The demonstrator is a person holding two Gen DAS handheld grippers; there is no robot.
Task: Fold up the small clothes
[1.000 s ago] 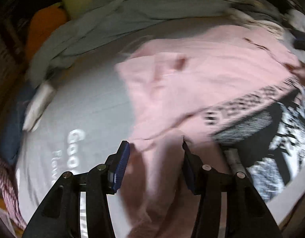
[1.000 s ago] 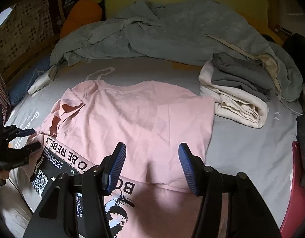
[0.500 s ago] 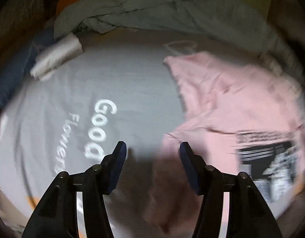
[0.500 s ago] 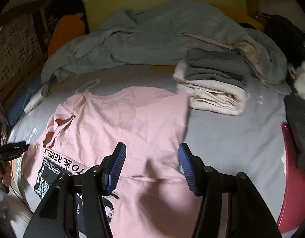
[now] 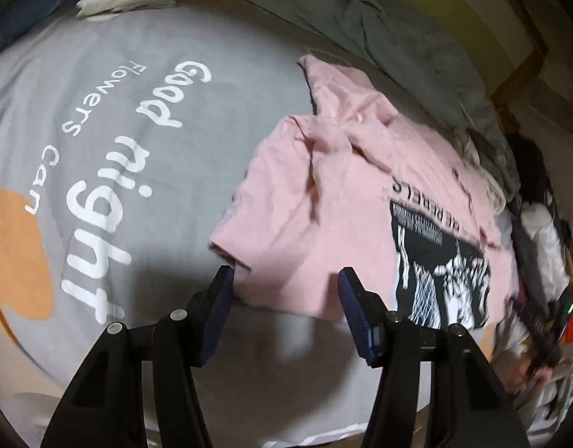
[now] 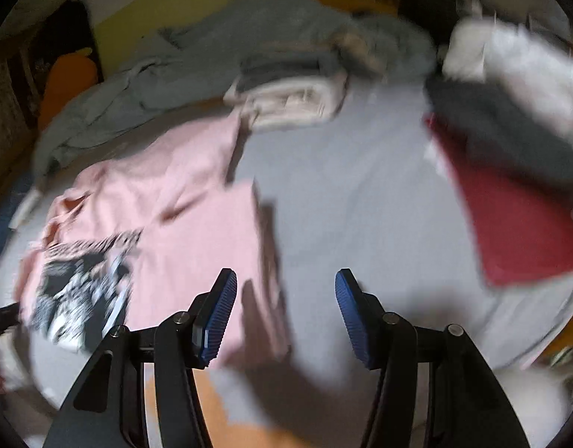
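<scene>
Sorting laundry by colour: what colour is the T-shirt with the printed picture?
Pink, with a black-and-white print; the T-shirt shows best in the left wrist view.

Both tools looked alike: the left gripper [image 5: 284,280] had glossy black angular arms, round silver screws at the joints and dark blue ribbed pads [image 5: 355,311]. The right gripper [image 6: 284,282] showed the same black frame, brighter blue ridged pads [image 6: 217,317].

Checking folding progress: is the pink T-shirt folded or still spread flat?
Partly folded: the pink T-shirt has its printed part turned over onto itself, sleeve bunched.
</scene>
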